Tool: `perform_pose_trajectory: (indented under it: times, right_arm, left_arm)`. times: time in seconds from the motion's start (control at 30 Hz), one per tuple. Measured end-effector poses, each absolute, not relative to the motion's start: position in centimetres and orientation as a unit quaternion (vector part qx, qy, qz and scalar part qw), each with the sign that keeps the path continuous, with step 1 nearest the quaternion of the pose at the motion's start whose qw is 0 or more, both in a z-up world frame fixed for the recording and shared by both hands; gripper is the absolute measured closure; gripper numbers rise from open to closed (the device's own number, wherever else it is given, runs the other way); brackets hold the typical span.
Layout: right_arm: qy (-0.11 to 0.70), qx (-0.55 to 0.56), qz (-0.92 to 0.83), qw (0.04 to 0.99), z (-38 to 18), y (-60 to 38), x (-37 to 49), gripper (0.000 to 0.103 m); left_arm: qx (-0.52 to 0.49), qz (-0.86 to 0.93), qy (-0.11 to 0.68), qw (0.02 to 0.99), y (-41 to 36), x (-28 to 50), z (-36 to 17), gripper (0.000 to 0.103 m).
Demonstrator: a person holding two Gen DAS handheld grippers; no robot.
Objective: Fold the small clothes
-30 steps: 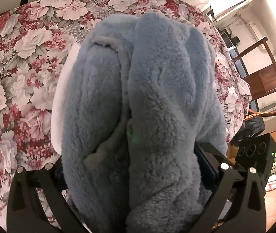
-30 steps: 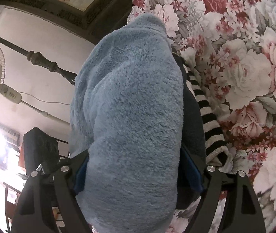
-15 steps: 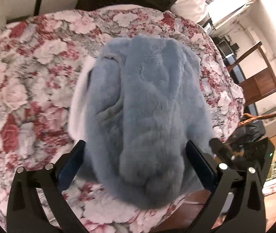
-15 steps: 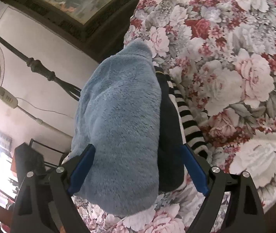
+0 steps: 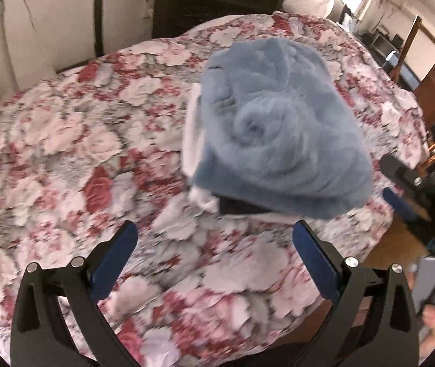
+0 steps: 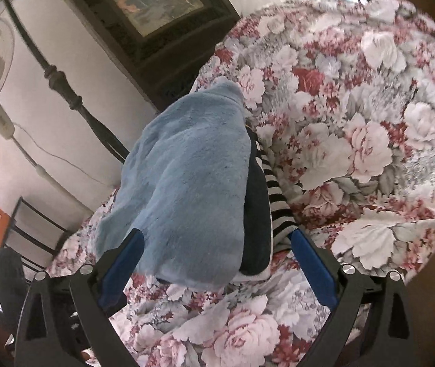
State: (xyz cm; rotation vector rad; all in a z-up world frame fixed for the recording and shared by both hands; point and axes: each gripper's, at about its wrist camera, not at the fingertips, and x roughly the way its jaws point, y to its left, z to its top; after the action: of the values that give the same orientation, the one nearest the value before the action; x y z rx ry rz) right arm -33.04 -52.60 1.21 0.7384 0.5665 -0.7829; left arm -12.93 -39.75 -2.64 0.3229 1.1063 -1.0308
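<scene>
Lying stacked: 1 blue fleece [image 5: 281, 140], 1 dark garment [image 6: 255, 214], 1 striped garment [image 6: 278, 205]; 2 tongs agape.

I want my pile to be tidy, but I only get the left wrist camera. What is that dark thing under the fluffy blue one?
Observer: In the right wrist view it is a dark navy garment, lying flat under the blue fleece.
Operator: Is anything else hiding under there?
Observer: Yes. A black-and-white striped piece sits beneath the navy one, against the flowery cloth.
Operator: Is the right tool holding them?
Observer: No. The right tool is open, with one jaw on either side of the pile's near end.
</scene>
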Motion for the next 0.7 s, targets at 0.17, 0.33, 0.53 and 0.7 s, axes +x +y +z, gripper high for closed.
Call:
perform_pose_trajectory:
  times: [0.17, 0.33, 0.53, 0.7]
  right_arm:
    - [0.274, 0.283, -0.390, 0.832, 2.5, -49.6, -32.9, 0.004]
    - [0.267, 0.274, -0.398, 0.834, 3.1, -47.1, -34.2, 0.004]
    - [0.238, 0.244, -0.414, 0.844, 5.1, -44.2, -36.2, 0.004]
    - [0.233, 0.184, -0.433, 0.851, 7.1, -42.0, -37.3, 0.004]
  left_arm:
    - [0.152, -0.442, 0.496, 0.732, -36.3, -12.8, -3.0, 0.005]
    - [0.161, -0.417, 0.483, 0.753, -34.0, -12.5, -2.8, 0.005]
    - [0.168, -0.430, 0.448, 0.765, -32.9, -13.7, -0.6, 0.005]
    - [0.166, -0.442, 0.413, 0.778, -32.2, -15.2, 1.6, 0.004]
